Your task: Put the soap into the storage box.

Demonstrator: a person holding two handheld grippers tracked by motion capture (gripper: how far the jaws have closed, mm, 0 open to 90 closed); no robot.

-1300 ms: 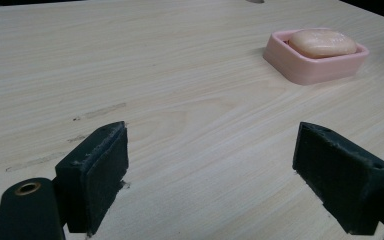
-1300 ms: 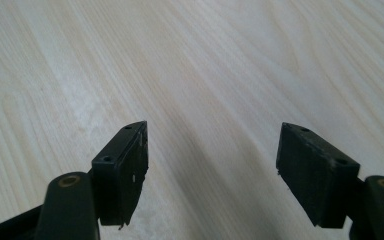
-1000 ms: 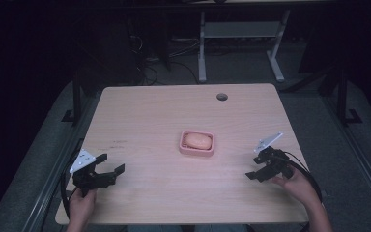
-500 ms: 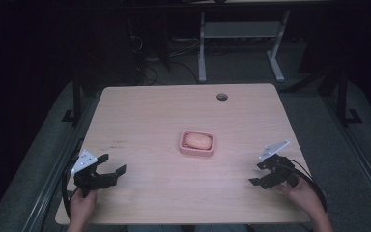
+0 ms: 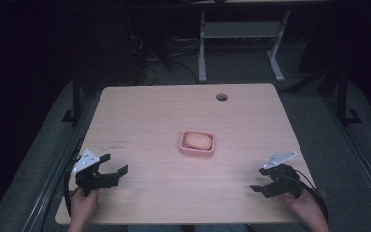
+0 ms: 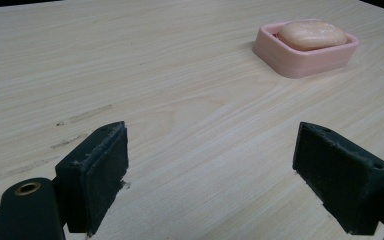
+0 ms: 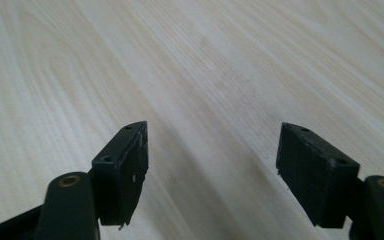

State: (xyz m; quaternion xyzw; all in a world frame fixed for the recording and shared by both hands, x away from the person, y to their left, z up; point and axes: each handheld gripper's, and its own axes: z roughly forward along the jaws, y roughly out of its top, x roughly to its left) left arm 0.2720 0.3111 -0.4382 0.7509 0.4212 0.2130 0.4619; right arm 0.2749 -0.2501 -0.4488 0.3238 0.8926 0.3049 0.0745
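Observation:
A pink soap dish sits near the middle of the wooden table, with a pale orange bar of soap lying in it. My left gripper rests low at the table's front left, open, nothing between its jaws. The left gripper view looks past both black pads toward the dish and the soap at upper right. At the front right my right gripper stands open and empty over bare wood, its pads wide apart in the right gripper view.
A round cable hole is set in the table's far edge. Beyond the table stand white desk legs and loose cables on a dark floor. Hands hold both grippers at the front edge.
My right gripper has drawn back toward the front edge and dropped lower. The left gripper shifted only slightly. Dish and soap stayed put.

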